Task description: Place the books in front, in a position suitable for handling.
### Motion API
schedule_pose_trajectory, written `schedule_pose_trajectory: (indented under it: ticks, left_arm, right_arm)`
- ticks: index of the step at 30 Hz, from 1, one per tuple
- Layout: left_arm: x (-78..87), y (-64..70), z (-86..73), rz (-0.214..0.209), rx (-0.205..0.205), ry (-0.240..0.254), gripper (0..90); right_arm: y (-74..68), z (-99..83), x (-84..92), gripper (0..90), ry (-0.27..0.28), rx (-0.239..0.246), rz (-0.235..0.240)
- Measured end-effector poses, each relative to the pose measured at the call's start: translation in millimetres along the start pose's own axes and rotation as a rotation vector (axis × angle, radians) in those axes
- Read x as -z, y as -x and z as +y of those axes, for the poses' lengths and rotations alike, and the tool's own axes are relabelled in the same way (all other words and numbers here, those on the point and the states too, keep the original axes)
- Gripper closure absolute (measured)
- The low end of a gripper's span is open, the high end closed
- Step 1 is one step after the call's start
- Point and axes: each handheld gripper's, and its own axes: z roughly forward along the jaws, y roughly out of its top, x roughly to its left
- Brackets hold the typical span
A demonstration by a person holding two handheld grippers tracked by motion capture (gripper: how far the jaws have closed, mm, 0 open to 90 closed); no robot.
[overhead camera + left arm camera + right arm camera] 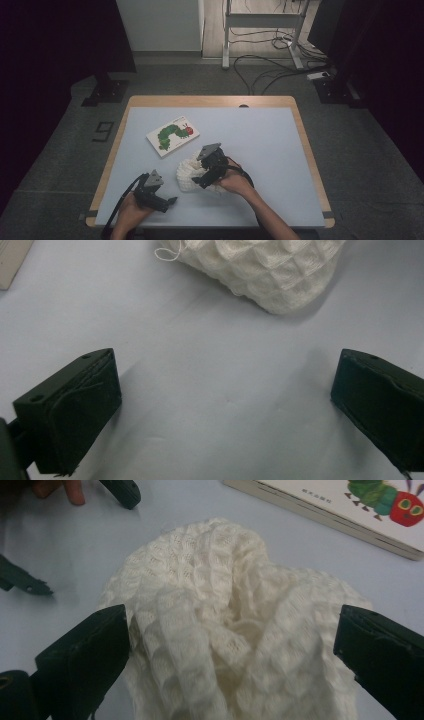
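Note:
A crumpled white knitted cloth (187, 172) (225, 595) lies on the pale blue table mat (260, 145), left of centre toward the front. My right gripper (199, 181) (235, 622) is over it, open wide, with one jaw on each side of the bunched knit. Down by the front edge my left gripper (169, 202) (227, 375) is open over bare mat, a short way from the cloth (265, 270), which has a loose yarn loop at its edge. Nothing is between the left jaws.
A picture book (172, 135) (360, 510) with a green caterpillar on its cover lies flat just behind the cloth. The table's wooden rim (305, 145) frames the mat. Beyond the table stand a white cabinet (160, 25), a metal frame and floor cables (265, 65).

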Motion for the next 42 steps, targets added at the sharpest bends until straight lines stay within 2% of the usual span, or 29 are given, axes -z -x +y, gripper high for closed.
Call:
schedule_pose_trajectory:
  ticks: [12, 17, 19, 24, 27, 31, 37, 42]
  left_arm:
    - [0.1, -0.1, 0.0, 0.001, -0.002, -0.002, 0.0]
    - [0.1, -0.1, 0.0, 0.001, -0.003, -0.002, 0.0]
    - [0.1, -0.1, 0.0, 0.001, -0.003, -0.002, 0.0]
    - [0.1, -0.1, 0.0, 0.001, -0.002, -0.001, 0.0]
    - [0.1, -0.1, 0.0, 0.002, -0.003, -0.001, 0.0]
    - [0.0, 0.0, 0.0, 0.001, -0.002, -0.001, 0.0]
    - [0.1, 0.0, 0.0, 0.001, -0.002, -0.001, 0.0]
    - [0.0, 0.1, 0.0, 0.000, 0.000, 0.001, 0.0]
  right_arm:
    - [3.4, -0.9, -34.1, 3.7, -0.061, -0.005, 0.051]
    - [1.6, -3.6, -40.0, 7.4, -0.047, -0.016, 0.065]
    - [0.2, -3.7, -38.9, 11.5, -0.048, -0.016, 0.064]
    - [-3.6, -2.5, -34.1, 29.0, -0.056, -0.014, 0.080]
    - [-4.3, -0.9, -31.4, 46.5, -0.061, 0.008, 0.100]
    - [-6.2, -0.3, -29.6, 59.8, -0.063, 0.007, 0.124]
    - [-10.7, 1.2, -26.7, 64.9, -0.054, 0.029, 0.106]
    - [-10.6, 4.4, -21.3, 65.0, -0.036, 0.018, 0.108]
